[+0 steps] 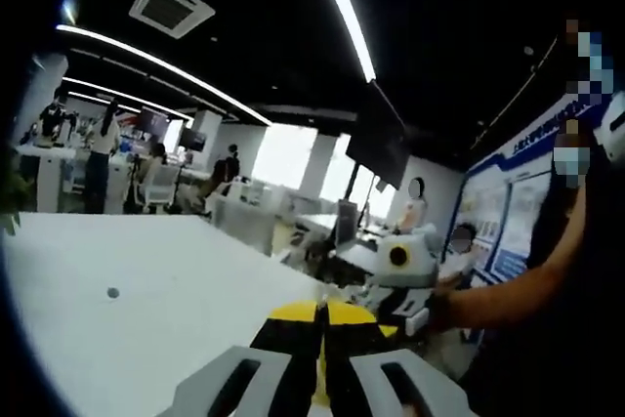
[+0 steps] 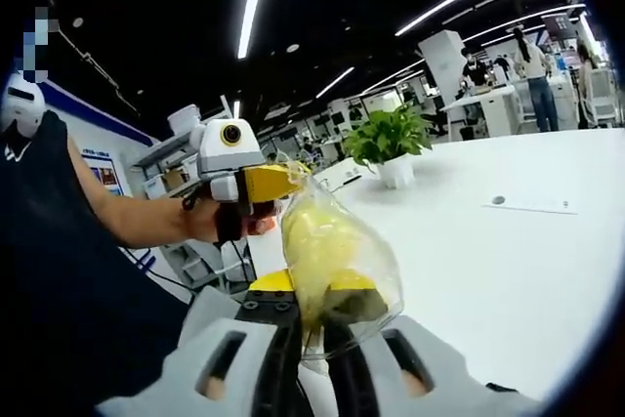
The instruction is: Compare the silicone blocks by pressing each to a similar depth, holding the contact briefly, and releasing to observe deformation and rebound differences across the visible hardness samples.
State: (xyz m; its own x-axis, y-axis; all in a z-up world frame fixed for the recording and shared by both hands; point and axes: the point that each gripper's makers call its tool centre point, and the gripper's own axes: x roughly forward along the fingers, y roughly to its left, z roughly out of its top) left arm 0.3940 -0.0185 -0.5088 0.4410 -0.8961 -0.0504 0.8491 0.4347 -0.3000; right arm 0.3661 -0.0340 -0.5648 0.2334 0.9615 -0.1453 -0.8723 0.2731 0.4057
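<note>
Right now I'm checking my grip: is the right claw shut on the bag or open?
Shut on it. In the right gripper view the right claw pinches the clear bag of yellow stuff, held above the white table.

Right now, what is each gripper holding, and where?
The right gripper pinches a clear bag of yellow material at its lower end. The left gripper is shut on nothing visible.

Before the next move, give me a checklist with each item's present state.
1. Right gripper shut on the clear bag: ok.
2. Left gripper at the bag's top, actually pinching it: cannot tell.
3. Yellow contents are a silicone block: cannot tell.
4. Bag set down on the white table for pressing: not ok, it is held up off the surface.
5. Potted plant and paper sheet well apart from the bag: ok.
</note>
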